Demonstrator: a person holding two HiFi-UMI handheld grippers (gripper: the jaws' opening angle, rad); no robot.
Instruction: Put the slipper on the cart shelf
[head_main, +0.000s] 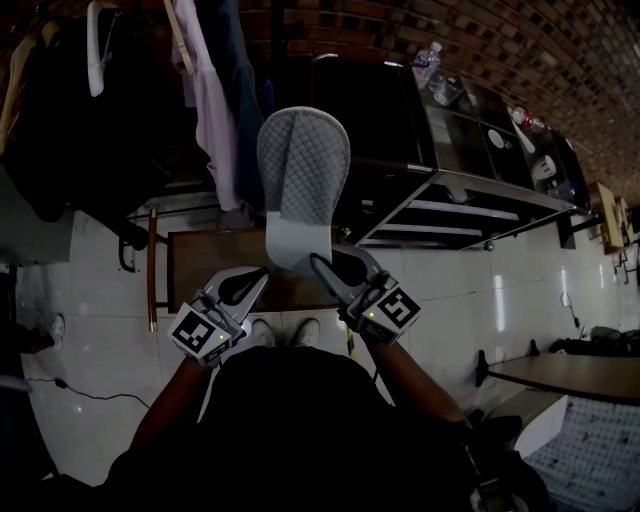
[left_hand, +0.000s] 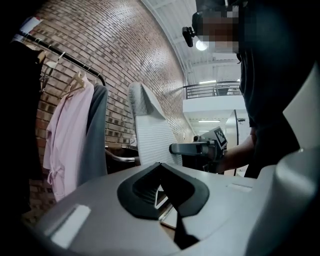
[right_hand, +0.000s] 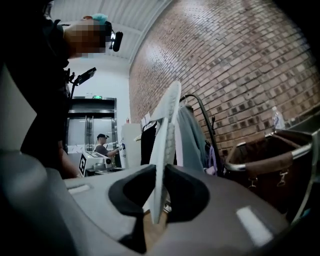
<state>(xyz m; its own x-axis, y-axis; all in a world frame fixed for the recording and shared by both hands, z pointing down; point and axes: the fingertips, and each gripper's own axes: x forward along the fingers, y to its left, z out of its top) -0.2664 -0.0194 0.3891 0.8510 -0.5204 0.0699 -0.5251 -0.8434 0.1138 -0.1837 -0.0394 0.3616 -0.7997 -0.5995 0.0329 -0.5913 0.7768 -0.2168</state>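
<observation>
A pale grey quilted slipper (head_main: 303, 170) stands upright in the air, sole towards me, in the middle of the head view. My right gripper (head_main: 325, 268) is shut on its lower end. In the right gripper view the slipper (right_hand: 165, 130) is seen edge-on, pinched between the dark pads of that gripper (right_hand: 157, 200). My left gripper (head_main: 255, 280) hangs just left of the slipper's lower end, shut, with nothing in it (left_hand: 167, 200). From the left gripper view the slipper (left_hand: 150, 130) rises beside the right gripper (left_hand: 190, 148). The dark metal cart (head_main: 450, 190) with shelves stands to the right, beyond the slipper.
A clothes rail with a pink shirt (head_main: 215, 110) and dark garments hangs at the back left. A low wooden bench (head_main: 200, 260) stands below the grippers. A bottle (head_main: 428, 60) and small items rest on the cart's top. A brown bin (right_hand: 265, 160) is by the brick wall.
</observation>
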